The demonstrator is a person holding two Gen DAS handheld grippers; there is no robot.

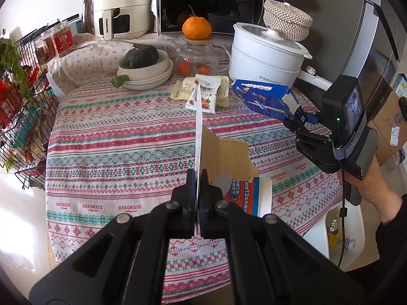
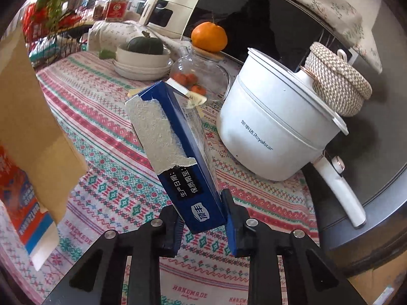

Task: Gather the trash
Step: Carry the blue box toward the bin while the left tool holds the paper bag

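Left gripper [image 1: 198, 203]: jaws fully closed on the edge of a flattened carton [image 1: 229, 157], which stands edge-on in the centre of the left wrist frame, brown inner face to the right, held clear above the desk [image 1: 114, 139].

Right gripper [image 2: 203, 218]: jaws partly open, pads pressed on the lower end of a blue box [image 2: 178, 157]. The box is lifted off the desk and tilts toward the upper left of the right wrist frame; a torn grey patch covers its upper face. In the left wrist frame this gripper sits at the right edge, held by a hand [image 1: 366, 180].

Snack wrappers [image 1: 203, 94] lie on the desk at upper centre of the left wrist frame, in front of a glass jar [image 1: 198, 56]. A white pot [image 1: 267, 56] stands to their right, and a bowl [image 1: 145, 68] holding a squash to their left.
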